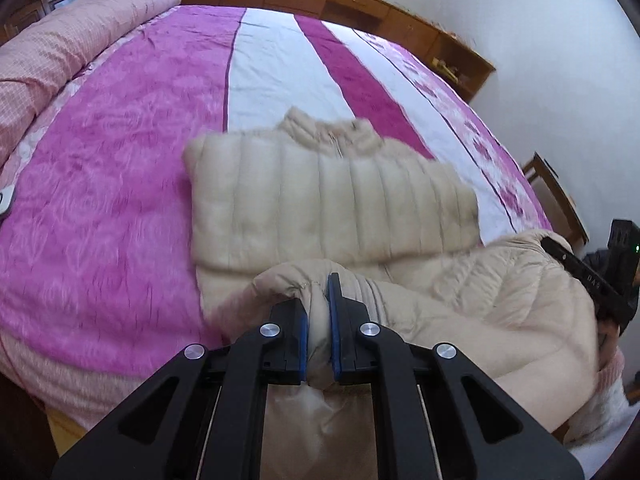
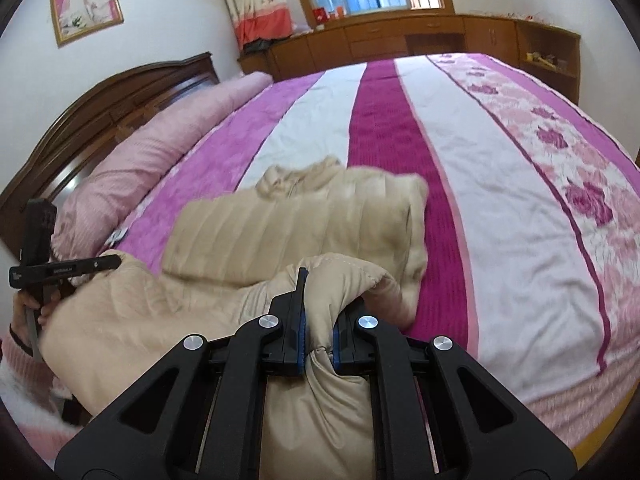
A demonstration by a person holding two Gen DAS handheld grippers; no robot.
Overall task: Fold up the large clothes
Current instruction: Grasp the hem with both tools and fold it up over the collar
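A beige quilted puffer jacket (image 1: 332,204) lies on the bed, collar toward the far side, sleeves folded across its body. It also shows in the right wrist view (image 2: 288,228). My left gripper (image 1: 318,320) is shut on the jacket's lower hem at its left corner and holds it lifted. My right gripper (image 2: 320,328) is shut on the lower hem at the right corner, lifted too. The right gripper shows at the right edge of the left wrist view (image 1: 600,280); the left gripper shows at the left edge of the right wrist view (image 2: 60,270).
The bed (image 2: 500,200) has a pink, magenta and white striped cover. A rolled pink quilt (image 2: 152,148) lies along the dark headboard (image 2: 80,112). Wooden cabinets (image 2: 400,40) stand under the window beyond the bed. A small wooden stand (image 1: 556,196) sits by the bed's right side.
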